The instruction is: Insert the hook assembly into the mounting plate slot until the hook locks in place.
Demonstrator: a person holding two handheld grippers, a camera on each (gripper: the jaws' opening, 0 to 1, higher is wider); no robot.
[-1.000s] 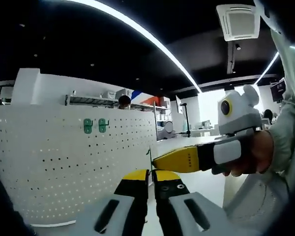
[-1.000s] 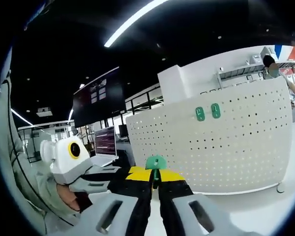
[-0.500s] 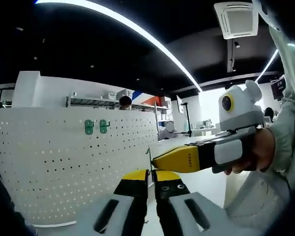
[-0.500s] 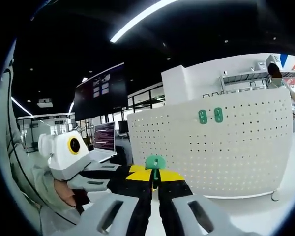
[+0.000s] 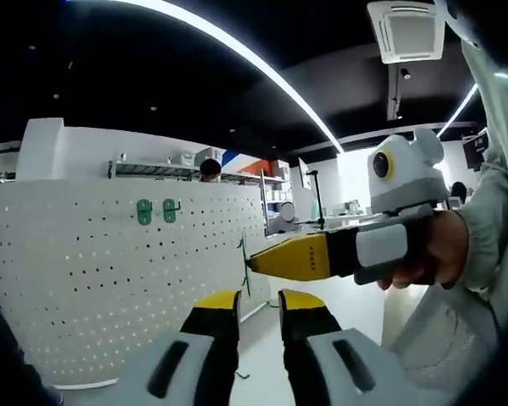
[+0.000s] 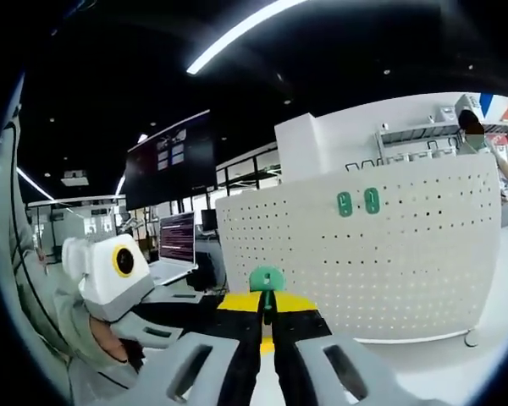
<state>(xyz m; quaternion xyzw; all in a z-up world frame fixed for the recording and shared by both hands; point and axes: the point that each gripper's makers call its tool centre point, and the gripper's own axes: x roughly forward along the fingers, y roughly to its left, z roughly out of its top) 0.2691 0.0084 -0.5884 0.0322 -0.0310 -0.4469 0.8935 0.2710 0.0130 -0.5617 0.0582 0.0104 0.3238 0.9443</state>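
Note:
A white pegboard mounting plate (image 5: 110,279) (image 6: 406,254) stands upright on the table, with two green hooks (image 5: 156,211) (image 6: 358,202) hung near its top. My right gripper (image 6: 267,303) is shut on a green hook assembly (image 6: 267,278), a short way in front of the plate. In the left gripper view the right gripper (image 5: 250,264) comes in from the right, and the hook's thin edge (image 5: 243,254) shows at its tip. My left gripper (image 5: 258,303) is open just below that tip, with nothing between its fingers. It also shows at the left of the right gripper view (image 6: 165,315).
A person (image 5: 208,169) stands behind the plate near shelves (image 5: 152,172). A monitor (image 6: 179,241) and a dark wall screen (image 6: 169,173) sit left of the plate. The white tabletop (image 5: 262,338) runs under both grippers. The plate's foot (image 6: 470,338) rests at the right.
My left gripper's jaws, shut under the hook before, have parted. The right gripper still holds the hook and now sits slightly higher and further left in the left gripper view.

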